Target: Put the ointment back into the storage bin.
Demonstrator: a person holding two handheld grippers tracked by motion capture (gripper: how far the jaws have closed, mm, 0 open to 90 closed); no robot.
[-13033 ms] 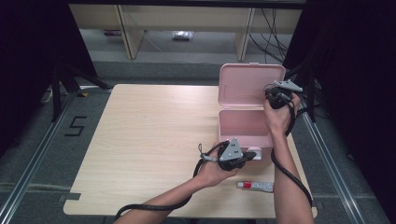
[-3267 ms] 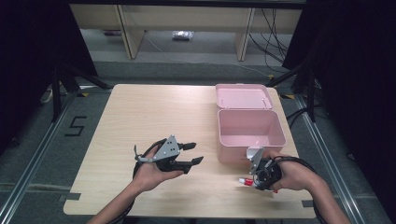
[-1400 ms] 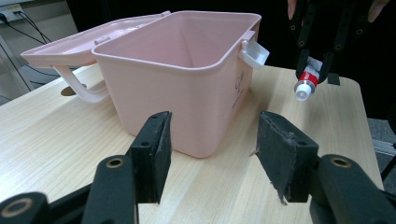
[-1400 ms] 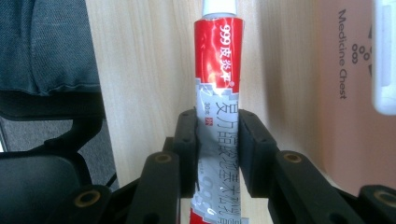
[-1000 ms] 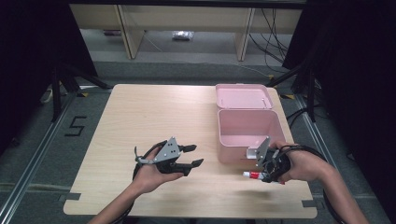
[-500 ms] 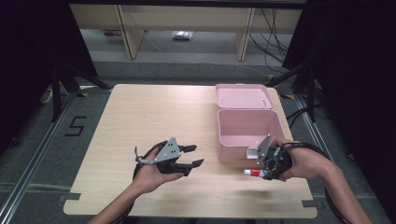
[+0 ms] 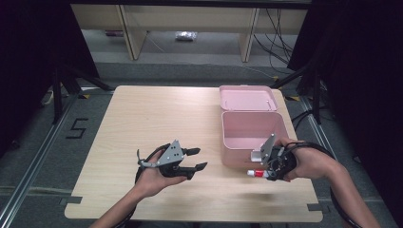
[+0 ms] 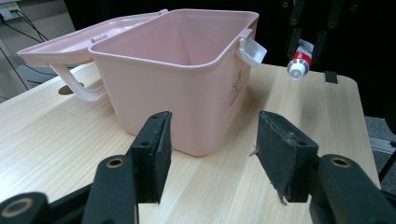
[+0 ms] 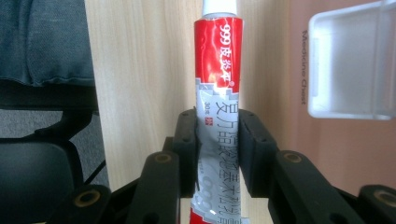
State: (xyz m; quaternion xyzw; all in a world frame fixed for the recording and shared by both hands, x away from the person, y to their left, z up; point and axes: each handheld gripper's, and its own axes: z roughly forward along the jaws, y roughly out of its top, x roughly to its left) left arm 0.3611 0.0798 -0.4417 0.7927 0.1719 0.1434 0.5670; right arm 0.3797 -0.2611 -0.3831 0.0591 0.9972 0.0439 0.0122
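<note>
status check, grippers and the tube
Right gripper shut on red tube, beside pink box. Left gripper open, empty. Box lid open, nothing in the way.

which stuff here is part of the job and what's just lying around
Part of the job:
- red and silver tube, clamped in the right gripper
- open pink box beside it

Lying around:
- left gripper, open and holding nothing
- table

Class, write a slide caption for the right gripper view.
Right hand-held gripper clamps a red-and-silver ointment tube beside the pink box.
</note>
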